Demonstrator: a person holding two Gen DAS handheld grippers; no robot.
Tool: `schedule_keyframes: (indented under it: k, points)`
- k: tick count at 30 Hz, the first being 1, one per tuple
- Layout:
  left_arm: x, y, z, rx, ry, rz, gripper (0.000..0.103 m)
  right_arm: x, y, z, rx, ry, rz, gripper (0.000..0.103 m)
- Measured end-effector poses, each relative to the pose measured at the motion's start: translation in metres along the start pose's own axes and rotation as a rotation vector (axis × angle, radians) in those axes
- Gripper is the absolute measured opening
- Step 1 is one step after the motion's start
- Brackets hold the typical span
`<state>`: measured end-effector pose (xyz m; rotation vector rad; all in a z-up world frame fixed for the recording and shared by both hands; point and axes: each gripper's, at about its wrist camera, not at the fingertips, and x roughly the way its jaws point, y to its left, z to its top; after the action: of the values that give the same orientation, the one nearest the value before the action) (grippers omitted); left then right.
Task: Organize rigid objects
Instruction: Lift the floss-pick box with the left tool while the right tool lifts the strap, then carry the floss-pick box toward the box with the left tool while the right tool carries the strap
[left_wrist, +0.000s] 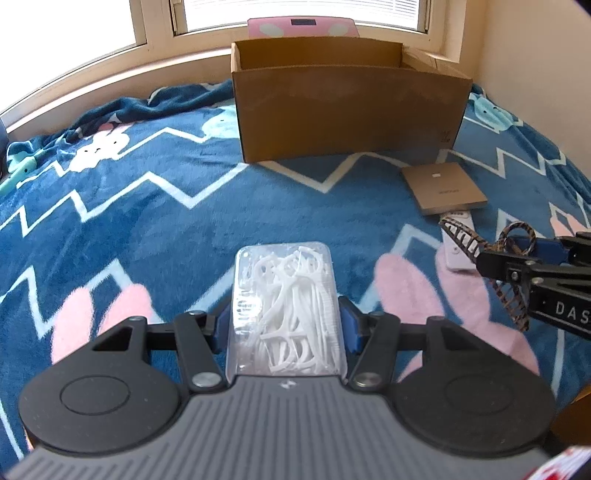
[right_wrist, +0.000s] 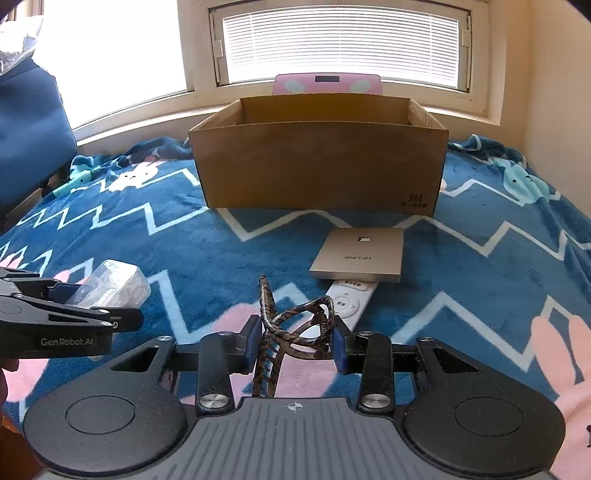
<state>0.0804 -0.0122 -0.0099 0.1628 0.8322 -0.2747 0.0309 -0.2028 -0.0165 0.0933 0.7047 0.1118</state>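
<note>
Two things in hand right now, one per gripper. Your left gripper (left_wrist: 284, 328) is clamped across the sides of a clear floss pick case (left_wrist: 286, 306), pads squeezing the lower half, held above the blanket (left_wrist: 147, 206). Your right gripper (right_wrist: 293, 343) is closed narrow on a tortoiseshell hair claw clip (right_wrist: 291, 328), pinching it approx mid-body w/ the teeth hanging down.

Both look light and stiff. The case is smooth plastic, prob slippery – keep the grip flat on the long sides, don't squeeze so hard it pops open. The clip is springy and an odd shape, so it could twist in the pads – hold near the hinge.

Cardboard box (right_wrist: 317, 166) sits open straight ahead. A flat tan box (right_wrist: 360, 254) and a white remote (right_wrist: 349, 301) are on the blanket in front of it.
</note>
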Motion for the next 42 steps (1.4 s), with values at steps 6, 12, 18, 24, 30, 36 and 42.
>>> schedule_keyframes:
  k: [6, 12, 18, 24, 30, 36, 42]
  points:
    - [-0.008, -0.005, 0.005, 0.001, -0.012, -0.005, 0.053, -0.007, -0.004, 0.004, -0.002, -0.010, -0.004, 0.035]
    - [-0.011, -0.008, 0.008, 0.003, -0.021, -0.008, 0.053, -0.010, -0.008, 0.008, 0.000, -0.016, -0.009, 0.035]
    - [-0.012, -0.009, 0.012, 0.004, -0.025, -0.014, 0.053, -0.011, -0.010, 0.016, -0.004, -0.020, -0.005, 0.035]
    - [-0.013, -0.010, 0.026, 0.012, -0.041, -0.030, 0.053, -0.012, -0.013, 0.034, -0.015, -0.037, 0.002, 0.035]
    - [-0.016, -0.009, 0.057, 0.037, -0.073, -0.048, 0.053, -0.013, -0.024, 0.070, -0.006, -0.062, 0.017, 0.035]
    - [-0.015, -0.006, 0.105, 0.063, -0.113, -0.070, 0.053, -0.007, -0.044, 0.121, -0.003, -0.079, 0.023, 0.035]
    - [-0.008, -0.001, 0.164, 0.069, -0.155, -0.077, 0.053, 0.007, -0.062, 0.180, -0.030, -0.102, 0.006, 0.035]
